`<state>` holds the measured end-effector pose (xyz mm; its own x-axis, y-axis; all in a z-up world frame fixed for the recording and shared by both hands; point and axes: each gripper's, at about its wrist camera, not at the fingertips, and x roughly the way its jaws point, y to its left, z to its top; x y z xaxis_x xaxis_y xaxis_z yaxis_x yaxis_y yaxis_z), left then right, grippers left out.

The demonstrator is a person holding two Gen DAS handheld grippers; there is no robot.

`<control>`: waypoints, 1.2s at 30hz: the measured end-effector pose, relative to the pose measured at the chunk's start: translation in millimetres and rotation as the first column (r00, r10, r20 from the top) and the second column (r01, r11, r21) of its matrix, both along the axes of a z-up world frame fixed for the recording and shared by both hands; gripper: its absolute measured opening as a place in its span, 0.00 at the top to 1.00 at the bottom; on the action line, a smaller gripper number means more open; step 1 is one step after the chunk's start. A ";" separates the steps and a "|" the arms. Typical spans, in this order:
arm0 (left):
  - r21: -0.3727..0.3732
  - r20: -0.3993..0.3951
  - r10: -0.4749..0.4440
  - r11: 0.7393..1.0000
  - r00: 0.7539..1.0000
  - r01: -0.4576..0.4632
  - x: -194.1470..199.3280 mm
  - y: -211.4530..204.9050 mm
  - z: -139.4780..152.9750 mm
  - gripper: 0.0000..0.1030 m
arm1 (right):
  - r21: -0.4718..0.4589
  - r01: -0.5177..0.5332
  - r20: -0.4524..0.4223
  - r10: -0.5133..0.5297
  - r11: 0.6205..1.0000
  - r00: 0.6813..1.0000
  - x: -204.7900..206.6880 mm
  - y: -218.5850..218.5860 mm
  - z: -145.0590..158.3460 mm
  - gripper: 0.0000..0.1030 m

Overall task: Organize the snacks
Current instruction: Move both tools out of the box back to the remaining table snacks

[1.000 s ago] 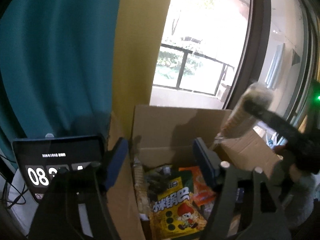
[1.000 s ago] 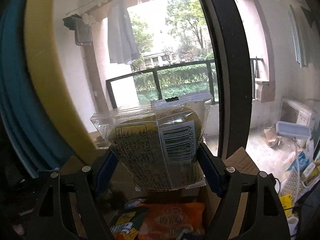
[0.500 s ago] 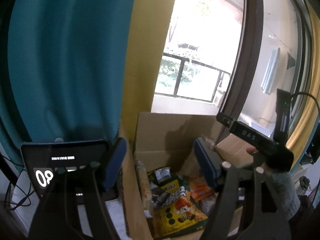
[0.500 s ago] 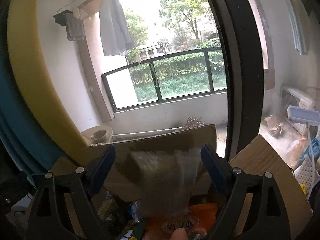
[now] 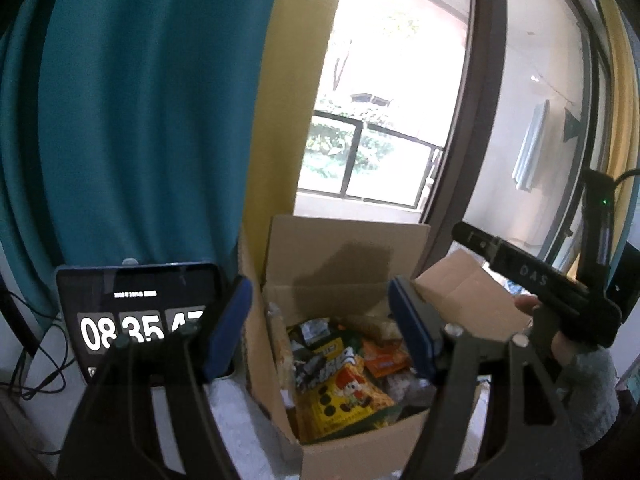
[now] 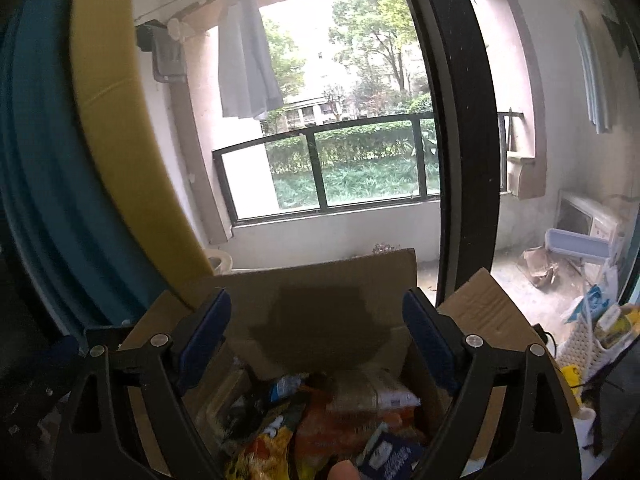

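An open cardboard box [image 5: 344, 276] holds several snack packets, among them a yellow cartoon bag [image 5: 344, 388] and an orange packet [image 5: 384, 360]. My left gripper [image 5: 320, 328] hangs open in front of the box with nothing between its blue pads. Seen from the left wrist, a hand holds the right gripper's black body [image 5: 540, 280] over the box's right flap. In the right wrist view my right gripper [image 6: 316, 340] stands open above the box [image 6: 320, 292]. Below it a clear wrapped packet [image 6: 368, 396] lies on the orange packet [image 6: 332, 424].
A tablet showing a clock [image 5: 136, 312] leans left of the box, with cables [image 5: 36, 364] beside it. Teal [image 5: 140, 120] and yellow [image 5: 280, 120] curtains hang behind. A dark window frame [image 6: 460, 160] and a balcony lie beyond. A white basket [image 6: 584, 344] stands at the right.
The right gripper has opened and let go of the clear packet, which has dropped into the box. The left gripper has drawn back, showing more of the box and tablet.
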<state>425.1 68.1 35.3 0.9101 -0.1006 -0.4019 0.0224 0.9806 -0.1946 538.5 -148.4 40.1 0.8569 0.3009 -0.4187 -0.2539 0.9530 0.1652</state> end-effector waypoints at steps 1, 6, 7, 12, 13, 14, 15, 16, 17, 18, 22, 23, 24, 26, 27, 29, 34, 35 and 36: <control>0.001 0.004 0.000 1.000 1.000 0.000 -4.4 -1.5 -0.5 0.30 | -0.005 -0.003 0.003 0.003 1.000 1.000 -6.8 -0.5 0.7 0.13; -0.001 0.006 -0.013 1.000 1.000 0.013 -16.0 -8.8 -4.5 0.30 | -0.017 -0.016 0.004 0.016 1.000 1.000 -34.7 -3.9 1.7 0.13; 0.000 0.007 -0.015 1.000 1.000 0.015 -18.2 -10.7 -5.2 0.30 | -0.021 -0.020 0.002 0.020 1.000 1.000 -39.5 -4.5 1.3 0.13; 0.035 0.006 -0.021 0.999 1.000 0.020 -32.3 -19.2 -10.6 0.29 | -0.038 -0.031 0.012 0.032 0.999 0.999 -66.5 -5.0 1.4 0.13; 0.043 0.007 -0.024 0.999 1.000 0.023 -35.5 -21.2 -11.8 0.29 | -0.041 -0.035 0.012 0.036 0.999 0.999 -71.1 -5.3 1.1 0.13; 0.052 0.006 -0.029 0.998 1.000 0.029 -39.3 -23.7 -13.2 0.29 | -0.046 -0.039 0.012 0.040 0.998 0.999 -75.5 -5.2 0.6 0.13; 0.059 0.006 -0.037 0.998 0.999 0.036 -43.4 -26.6 -14.4 0.28 | -0.051 -0.044 0.011 0.045 0.998 0.999 -80.9 -5.3 0.5 0.13; 0.067 0.007 -0.042 0.997 0.999 0.042 -48.0 -28.9 -15.8 0.27 | -0.055 -0.049 0.009 0.050 0.997 0.999 -85.4 -5.4 0.1 0.13; 0.071 0.009 -0.047 0.996 0.999 0.046 -52.1 -31.1 -16.4 0.25 | -0.060 -0.055 0.007 0.055 0.997 0.998 -89.9 -5.8 -0.8 0.13; 0.074 0.009 -0.053 0.996 0.999 0.052 -56.5 -33.3 -18.0 0.23 | -0.066 -0.060 0.005 0.060 0.996 0.998 -95.9 -6.5 -2.7 0.13; 0.071 0.007 -0.058 0.996 0.998 0.057 -72.1 -38.4 -23.9 0.20 | -0.082 -0.072 -0.002 0.072 0.994 0.997 -114.6 -11.2 -13.2 0.13; 0.073 0.007 -0.057 0.996 0.998 0.056 -76.4 -39.9 -26.3 0.20 | -0.088 -0.071 -0.005 0.071 0.994 0.997 -119.5 -12.4 -17.0 0.13; 0.077 0.004 -0.058 0.995 0.998 0.058 -79.2 -41.6 -27.8 0.20 | -0.093 -0.071 -0.010 0.071 0.993 0.997 -125.1 -13.8 -21.8 0.13; 0.081 -0.008 -0.070 0.994 0.998 0.071 -84.5 -46.7 -31.8 0.20 | -0.094 -0.077 -0.022 0.075 0.993 0.997 -133.3 -17.0 -29.4 0.13; 0.081 -0.013 -0.077 0.994 0.997 0.078 -86.4 -49.0 -33.7 0.19 | -0.092 -0.076 -0.028 0.074 0.993 0.997 -137.7 -19.5 -33.4 0.13; 0.087 -0.019 -0.083 0.993 0.996 0.084 -92.7 -54.9 -37.7 0.19 | -0.086 -0.076 -0.038 0.073 0.993 0.997 -144.4 -24.4 -39.6 0.13; 0.086 -0.036 -0.096 0.991 0.995 0.098 -106.5 -65.3 -47.7 0.19 | -0.077 -0.068 -0.057 0.063 0.995 0.996 -157.4 -38.1 -51.6 0.13; 0.084 -0.040 -0.096 0.991 0.995 0.100 -108.4 -66.3 -49.2 0.19 | -0.077 -0.064 -0.059 0.060 0.995 0.996 -160.2 -40.7 -53.9 0.13; 0.082 -0.045 -0.099 0.991 0.994 0.102 -111.6 -68.1 -52.3 0.19 | -0.077 -0.059 -0.062 0.054 0.995 0.997 -163.5 -43.5 -56.7 0.13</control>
<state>313.6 0.0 -17.0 0.8797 -0.1551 -0.4496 0.1154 0.9867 -0.1146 374.9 -191.8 -16.6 0.8119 0.3126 -0.4930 -0.3000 0.9479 0.1070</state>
